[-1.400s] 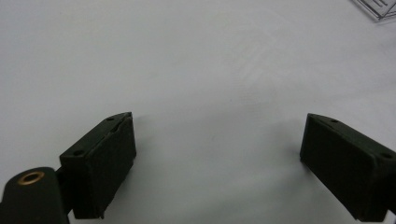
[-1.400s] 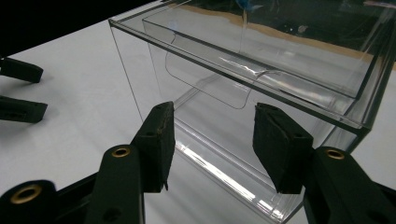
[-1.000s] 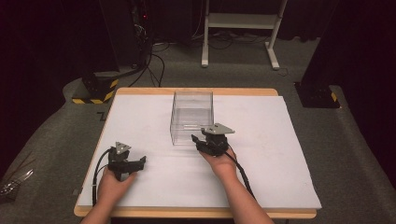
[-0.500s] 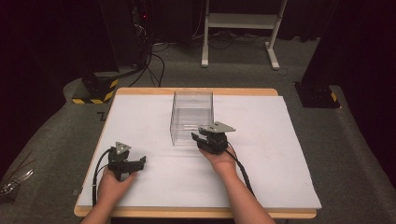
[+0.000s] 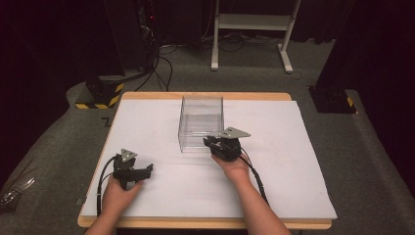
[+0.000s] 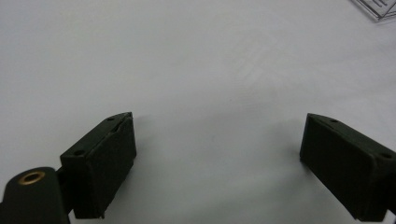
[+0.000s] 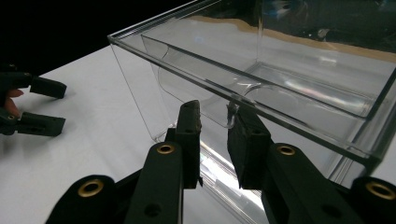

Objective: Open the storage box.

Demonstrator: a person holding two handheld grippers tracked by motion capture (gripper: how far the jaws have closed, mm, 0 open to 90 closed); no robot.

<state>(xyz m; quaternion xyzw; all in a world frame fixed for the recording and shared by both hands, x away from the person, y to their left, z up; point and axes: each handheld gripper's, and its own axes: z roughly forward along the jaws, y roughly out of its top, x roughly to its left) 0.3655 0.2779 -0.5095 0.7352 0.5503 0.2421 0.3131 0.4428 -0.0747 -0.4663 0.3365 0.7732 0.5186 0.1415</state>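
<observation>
The right gripper has just been closing, its jaws around the clear box's front handle; the left gripper rests wide apart on the table.

High view: fixed above the near table edge, facing forward and down, far enough to hold the whole board. Left gripper view: low and close over the white surface, with the clear box corner at 1 o'clock. Right gripper view: very close to the clear box, facing its near wall. All three share this box.
</observation>
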